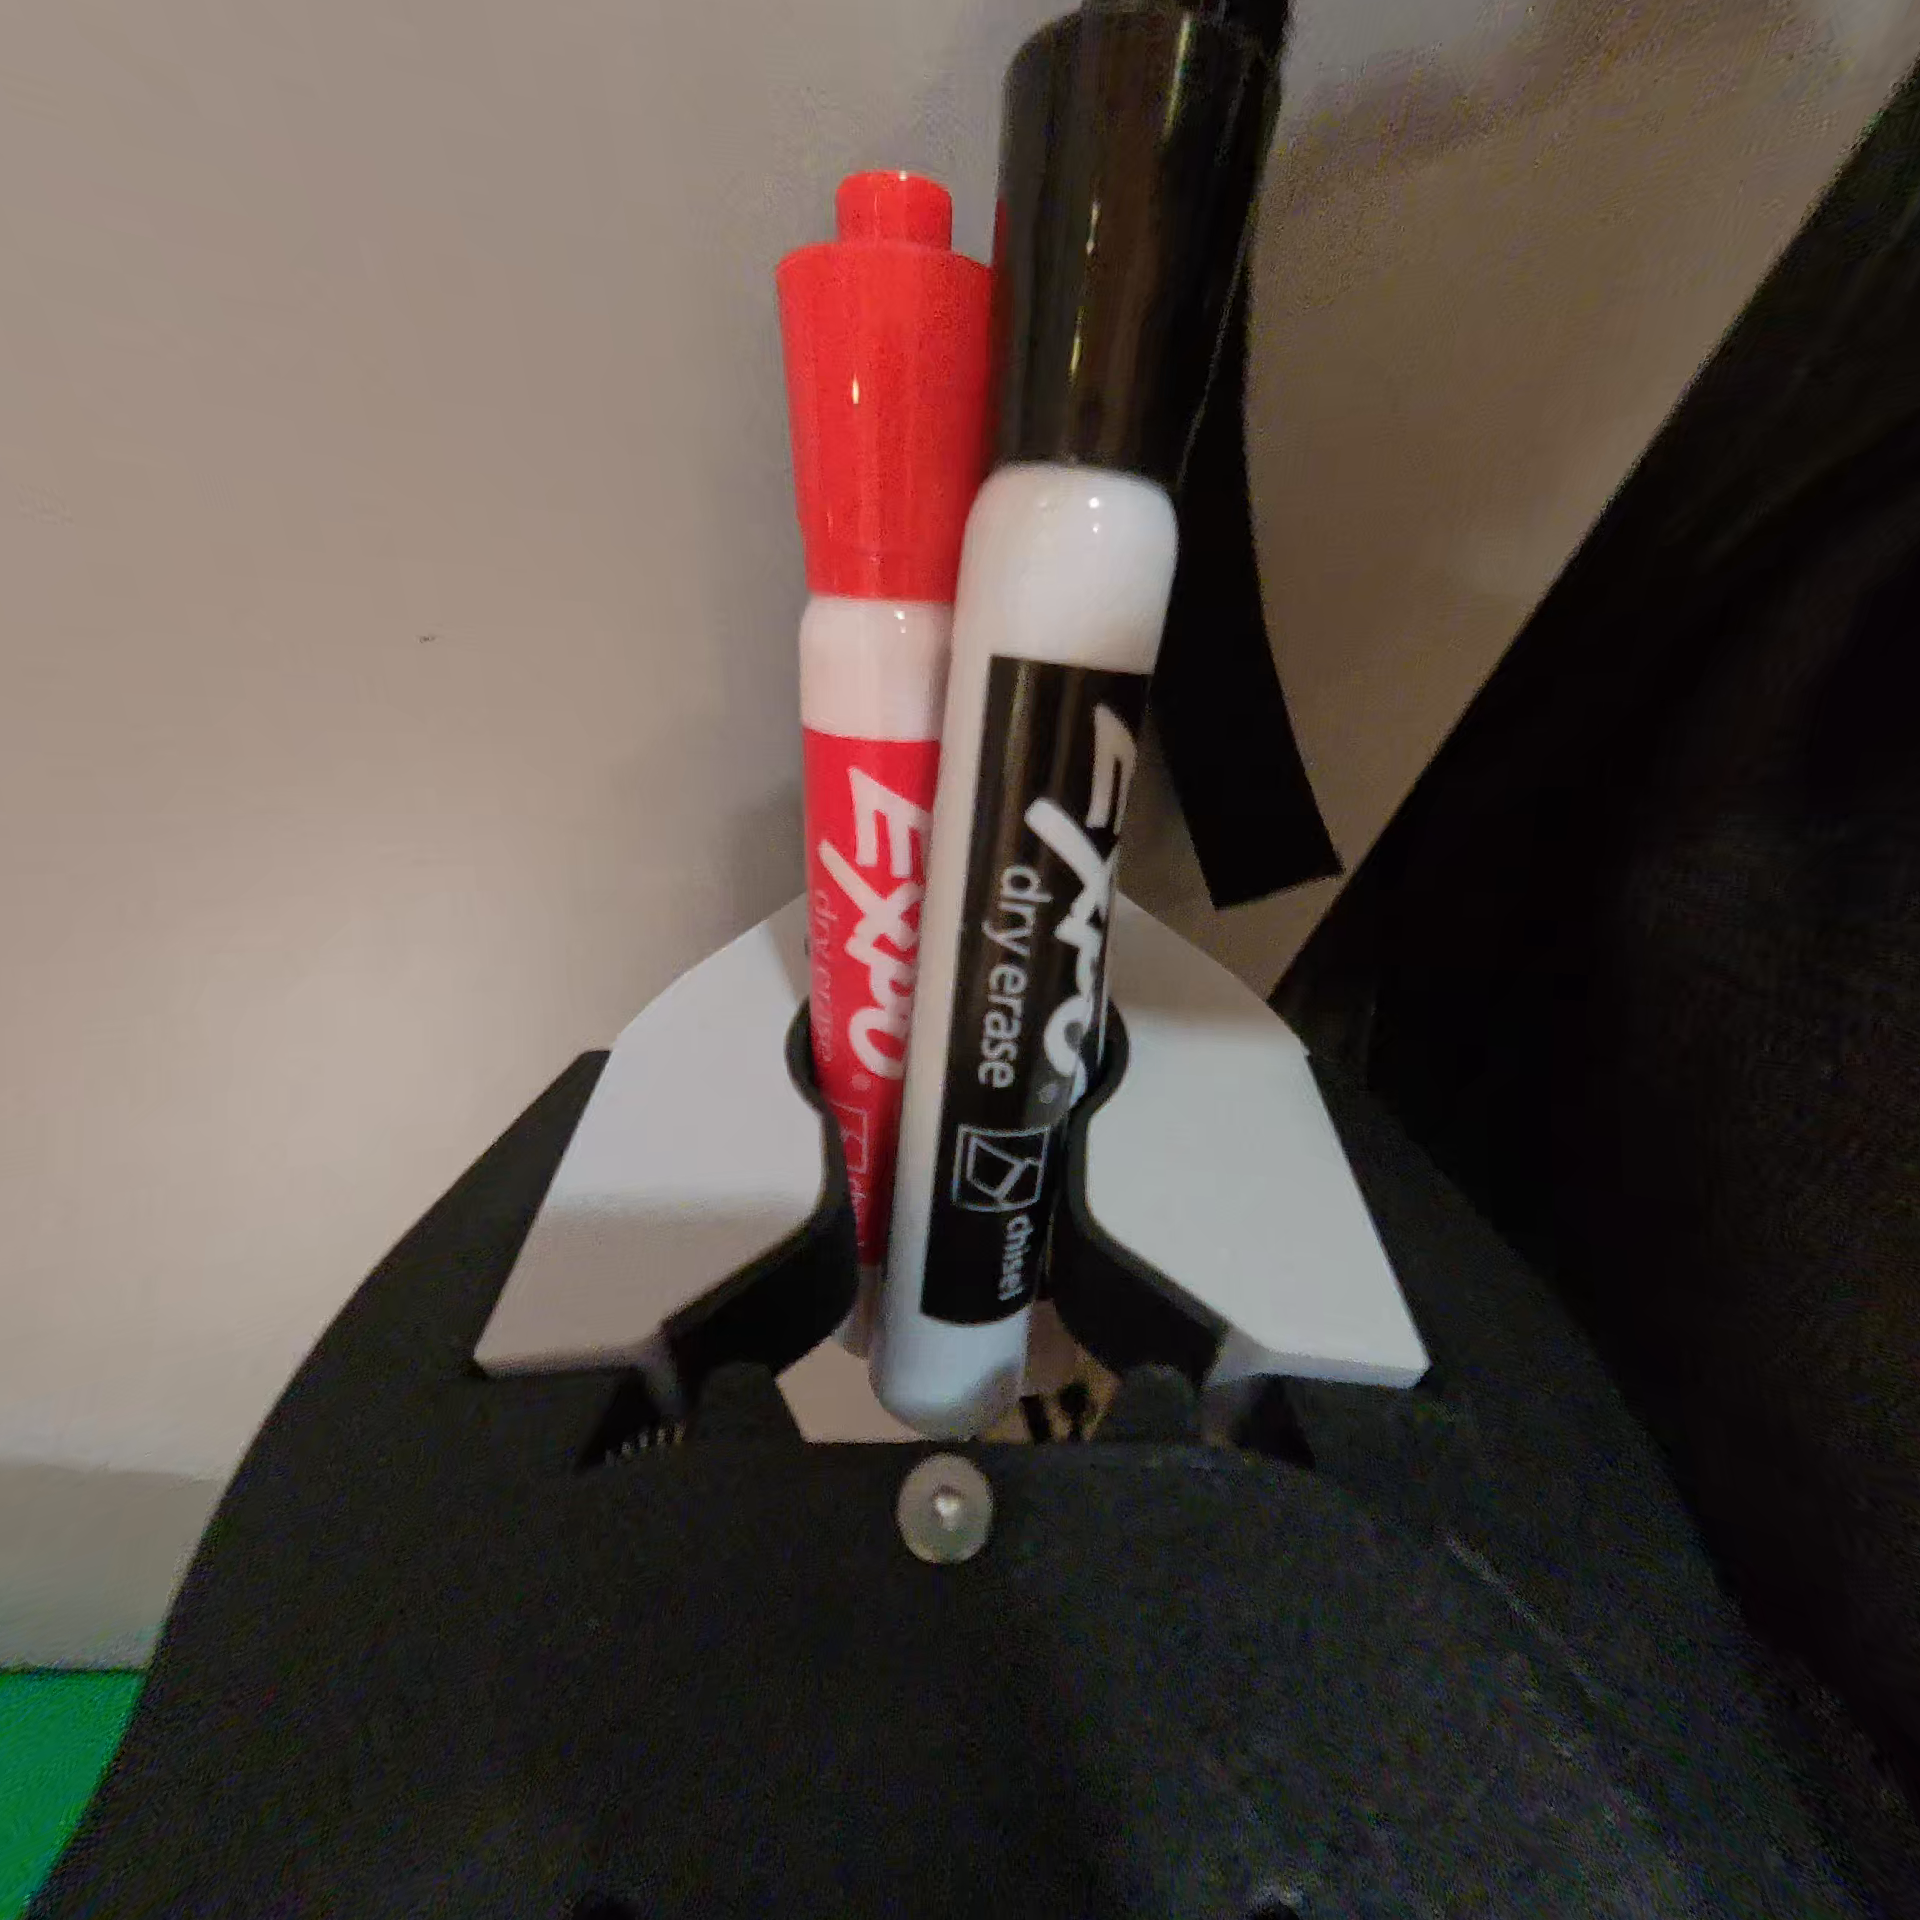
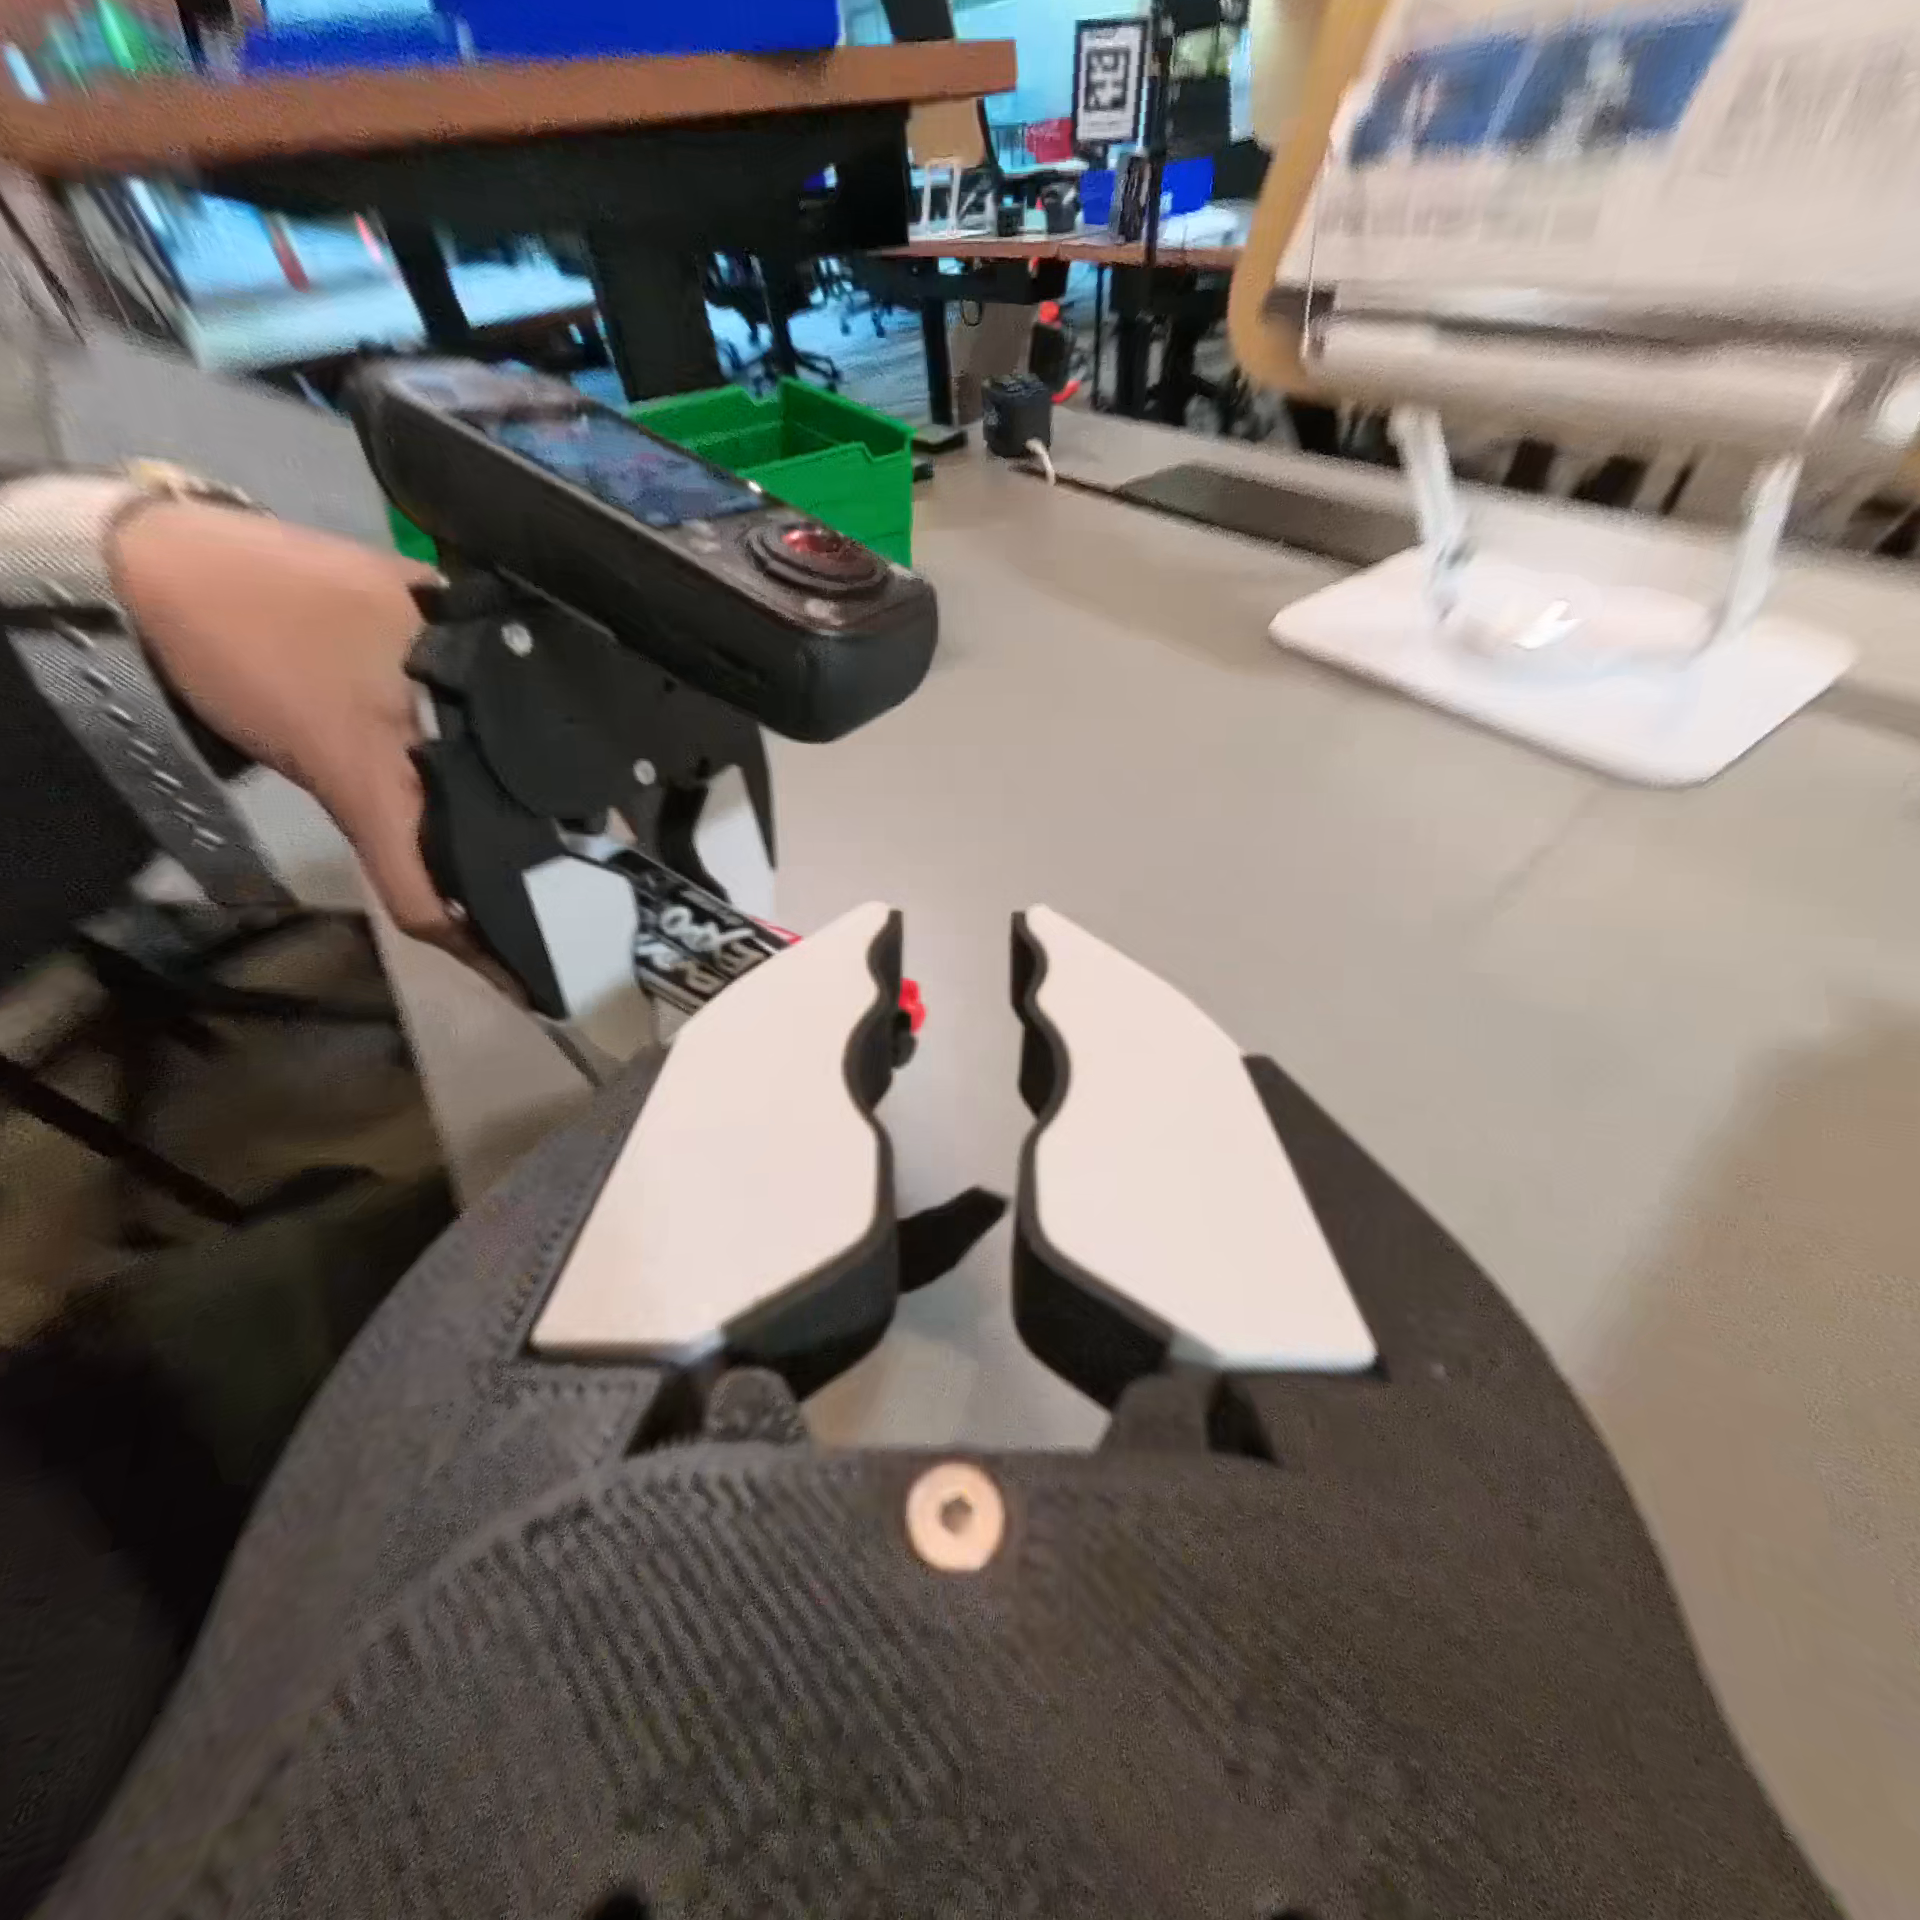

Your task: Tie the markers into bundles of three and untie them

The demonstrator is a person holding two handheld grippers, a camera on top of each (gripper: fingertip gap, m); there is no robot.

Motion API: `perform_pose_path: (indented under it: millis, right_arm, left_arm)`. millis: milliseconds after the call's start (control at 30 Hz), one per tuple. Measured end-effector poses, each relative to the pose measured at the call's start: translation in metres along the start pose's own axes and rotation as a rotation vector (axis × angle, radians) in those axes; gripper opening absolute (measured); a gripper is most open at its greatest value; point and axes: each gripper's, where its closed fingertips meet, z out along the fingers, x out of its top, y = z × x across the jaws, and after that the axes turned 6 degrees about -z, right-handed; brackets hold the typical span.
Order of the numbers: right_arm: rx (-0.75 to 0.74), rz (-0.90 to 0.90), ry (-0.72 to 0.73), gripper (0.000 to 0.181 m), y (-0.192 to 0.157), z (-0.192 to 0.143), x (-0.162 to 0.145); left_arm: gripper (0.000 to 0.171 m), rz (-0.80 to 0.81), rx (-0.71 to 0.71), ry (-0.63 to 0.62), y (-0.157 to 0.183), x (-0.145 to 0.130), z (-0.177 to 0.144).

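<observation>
The left gripper (image 1: 951, 1049) has its jaws pinched on the markers: a white-barrelled marker with a red cap (image 1: 878, 582) and a white-barrelled marker with a black cap (image 1: 1070, 790), side by side, pointing forward. A flat black strap (image 1: 1236, 665) hangs just beside them. The right gripper (image 2: 956, 935), jaws spread, hovers over the beige tabletop (image 2: 1351, 935), with a black strap end (image 2: 945, 1231) showing in its gap.

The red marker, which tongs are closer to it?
Left. The left tongs are shut on the red marker and a black marker. The right tongs are open, empty, just beside it.
</observation>
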Motion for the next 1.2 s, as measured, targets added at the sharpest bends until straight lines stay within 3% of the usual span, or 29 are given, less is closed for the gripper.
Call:
perform_pose_path:
  millis: [100,433,767,933,1067,1200]
  right_arm:
    - [-0.011,0.153,-0.044,0.026,-0.001,0.004,-0.02]
    - [-0.148,0.386,0.026,0.027,0.012,-0.009,-0.024]
    - [-0.016,0.569,0.007,0.03,-0.009,-0.002,-0.035]
    - [0.007,0.594,0.006,0.012,-0.008,-0.001,-0.038]
    - [0.054,0.552,-0.022,0.019,-0.017,0.003,-0.039]
    - [0.06,0.537,-0.003,0.009,-0.02,0.004,-0.035]
  left_arm:
    - [0.044,0.097,-0.076,-0.055,0.009,-0.004,0.003]
    - [0.043,0.181,-0.1,0.12,0.002,0.016,0.002]
    - [0.043,0.247,-0.108,0.075,-0.003,0.019,0.001]
    - [0.043,0.262,-0.13,0.103,-0.005,0.019,0.0]
    - [0.043,0.275,-0.141,0.114,-0.002,0.019,0.0]
    - [0.043,0.285,-0.135,0.113,0.0,0.018,0.001]
